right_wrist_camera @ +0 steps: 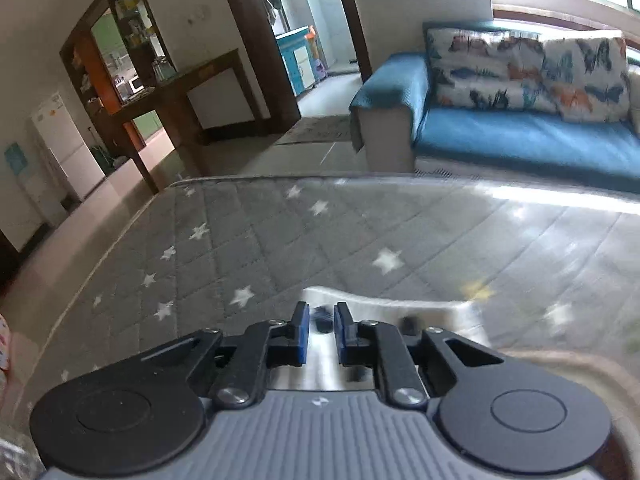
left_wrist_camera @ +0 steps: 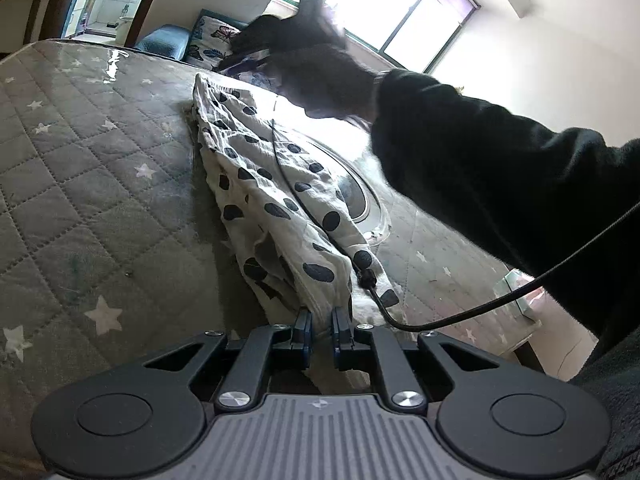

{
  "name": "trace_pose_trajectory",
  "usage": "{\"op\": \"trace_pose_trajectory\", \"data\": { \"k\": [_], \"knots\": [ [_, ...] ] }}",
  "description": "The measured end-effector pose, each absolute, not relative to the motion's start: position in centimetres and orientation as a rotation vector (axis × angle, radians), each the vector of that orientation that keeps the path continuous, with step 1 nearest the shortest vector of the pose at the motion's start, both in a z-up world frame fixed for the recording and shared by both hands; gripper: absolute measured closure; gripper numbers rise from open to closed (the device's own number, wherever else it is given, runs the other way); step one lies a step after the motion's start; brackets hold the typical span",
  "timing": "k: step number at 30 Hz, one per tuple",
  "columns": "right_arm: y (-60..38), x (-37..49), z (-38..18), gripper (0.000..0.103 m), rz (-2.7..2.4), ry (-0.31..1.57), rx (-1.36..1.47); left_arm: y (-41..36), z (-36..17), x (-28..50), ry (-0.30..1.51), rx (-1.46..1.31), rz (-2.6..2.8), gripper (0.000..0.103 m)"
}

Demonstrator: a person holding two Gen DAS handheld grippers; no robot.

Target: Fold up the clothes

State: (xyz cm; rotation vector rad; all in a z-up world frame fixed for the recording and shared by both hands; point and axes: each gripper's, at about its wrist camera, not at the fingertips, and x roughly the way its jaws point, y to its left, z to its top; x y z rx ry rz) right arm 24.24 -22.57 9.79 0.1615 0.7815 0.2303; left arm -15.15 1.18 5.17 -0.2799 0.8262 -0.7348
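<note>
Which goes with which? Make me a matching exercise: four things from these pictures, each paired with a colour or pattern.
Things:
1. garment
2. sofa
3. cushions
4. cable

Descriptions:
A. plain blue
B. black
C. white with dark dots
D. butterfly print

Pairs: 1-C, 2-A, 3-D, 4-B
</note>
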Motion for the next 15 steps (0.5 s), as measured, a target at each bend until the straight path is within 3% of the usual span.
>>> {"op": "trace_pose_trajectory", "data": {
  "k": [15],
  "knots": [
    [-31.8,20.8,11.1,0.089,0.120,0.845,0.125,2.1,5.2,-15.0,0.866,-0.284,-0.665,0.088]
  ]
}}
